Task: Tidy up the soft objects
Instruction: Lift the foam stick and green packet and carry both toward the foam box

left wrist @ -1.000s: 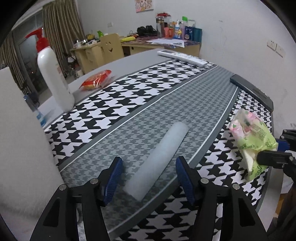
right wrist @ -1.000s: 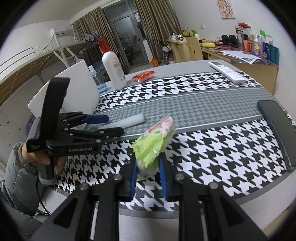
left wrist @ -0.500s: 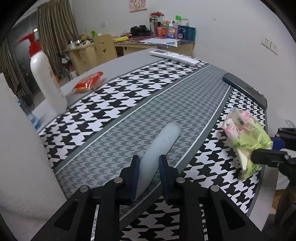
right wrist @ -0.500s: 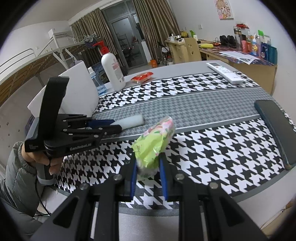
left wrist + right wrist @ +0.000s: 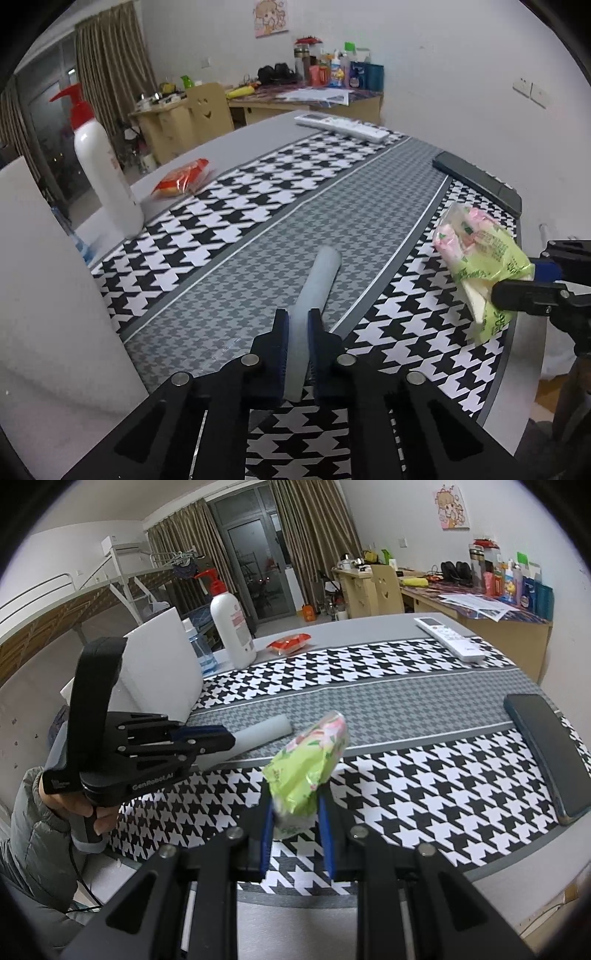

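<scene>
**Both soft things gripped, neither one put away yet**

The sorting is looking barely begun. Each gripper is holding one soft item, both items are sitting low over the houndstooth table runner [image 5: 258, 192], and I am seeing no bin or tray where they are meant to go, so carrying and placing are all still to come, as far as I can judge. The large white foam block [image 5: 162, 664] standing at the runner's left edge is untouched.

The left gripper [image 5: 298, 325] is pinching the near end of the pale foam tube [image 5: 317, 280], its blue pads squeezing the foam quite flat between them. The rest of the tube is reaching out along the runner's grey middle band; whether its far end is resting on the cloth or just clear of it, I cannot quite tell.

The right gripper [image 5: 295, 830] is clamping the lower end of the green and pink tissue packet [image 5: 310, 764], jaws only slightly apart with the wrapper crumpling between them. The packet is tilting up above the runner's near checked band, to the right of the tube.

The red snack packet [image 5: 183, 177], the white pump bottle [image 5: 105, 173] and the white remote control [image 5: 343, 125] are lying beyond the runner's far edge, untouched.
</scene>
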Available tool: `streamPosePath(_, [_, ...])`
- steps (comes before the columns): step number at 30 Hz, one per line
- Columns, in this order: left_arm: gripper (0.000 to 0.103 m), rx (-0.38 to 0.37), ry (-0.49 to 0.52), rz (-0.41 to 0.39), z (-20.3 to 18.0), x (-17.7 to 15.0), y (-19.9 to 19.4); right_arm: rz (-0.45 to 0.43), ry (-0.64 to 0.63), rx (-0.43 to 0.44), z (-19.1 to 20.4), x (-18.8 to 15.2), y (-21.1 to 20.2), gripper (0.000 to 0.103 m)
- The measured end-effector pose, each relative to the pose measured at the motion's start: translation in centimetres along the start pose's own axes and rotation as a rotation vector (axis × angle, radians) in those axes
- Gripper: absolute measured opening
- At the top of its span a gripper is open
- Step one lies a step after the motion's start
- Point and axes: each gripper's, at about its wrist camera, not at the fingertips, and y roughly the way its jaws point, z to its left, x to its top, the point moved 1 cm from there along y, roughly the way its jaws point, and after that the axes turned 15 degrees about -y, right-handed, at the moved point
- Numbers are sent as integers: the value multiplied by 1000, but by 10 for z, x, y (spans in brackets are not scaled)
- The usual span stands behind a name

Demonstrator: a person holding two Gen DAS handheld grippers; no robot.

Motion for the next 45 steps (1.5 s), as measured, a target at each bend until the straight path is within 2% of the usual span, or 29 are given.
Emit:
streamPosePath(2, [16,15,30,5,-2,0,3,3,2,-1,0,0,1,26])
streamPosePath(3, [27,18,41,11,-2,0,4,3,1,0,0,0,1,26])
streamPosePath(5, [39,10,37,31,0,1,6,1,-2,1,1,1,1,26])
streamPosePath(8, [39,16,34,52,2,0,13,1,-2,2,1,1,2,26])
streamPosePath(11, [36,4,42,58,0,0,15,3,-1,-3,1,0,1,26])
streamPosePath(14, [11,-36,42,75,-4,-2,14,3,1,-6,1,1,1,26])
streamPosePath(16, [9,-2,75,56,-11,-4,13,2,1,-9,1,1,0,26])
streamPosePath(21, [8,18,45,28,-9,-4,9,-4,-2,-16,2,2,-4,26])
streamPosePath(34, [9,28,-30,-137,-9,-5,-45,-31,-59,-27,16,20,-10,26])
streamPosePath(45, [9,31,-136,-215,2,-7,-78,-84,-105,-24,21,42,-14,26])
